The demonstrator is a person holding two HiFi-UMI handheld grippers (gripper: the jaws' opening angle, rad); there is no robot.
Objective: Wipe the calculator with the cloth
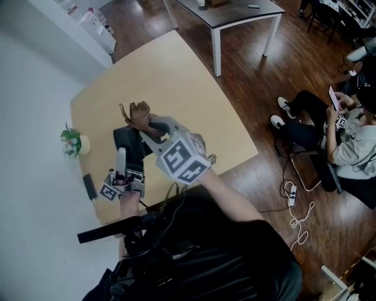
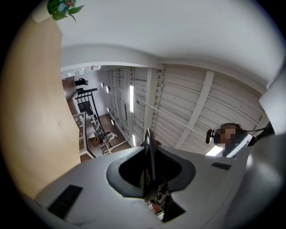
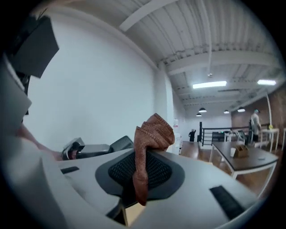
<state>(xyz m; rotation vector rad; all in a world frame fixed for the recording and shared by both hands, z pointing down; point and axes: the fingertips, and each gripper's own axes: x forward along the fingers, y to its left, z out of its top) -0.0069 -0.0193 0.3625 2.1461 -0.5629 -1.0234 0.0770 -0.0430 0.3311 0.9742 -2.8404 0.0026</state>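
In the head view my left gripper (image 1: 121, 157) is shut on a black calculator (image 1: 130, 144) and holds it tilted up over the tan table (image 1: 176, 76). The left gripper view shows the calculator (image 2: 149, 145) edge-on as a thin dark blade, clamped in my left gripper (image 2: 151, 166). A brown cloth (image 1: 140, 110) is bunched in my right gripper (image 1: 144, 125), which is shut on it just above the calculator's far end. In the right gripper view the cloth (image 3: 153, 130) sticks up out of my right gripper (image 3: 142, 154), with the calculator (image 3: 96, 148) low at the left.
A small potted plant (image 1: 73, 142) stands at the table's left edge, and a black bar-shaped object (image 1: 89, 187) lies near its front corner. A seated person (image 1: 346, 135) is on the right. Cables and a power strip (image 1: 292, 194) lie on the floor. Another table (image 1: 235, 14) stands behind.
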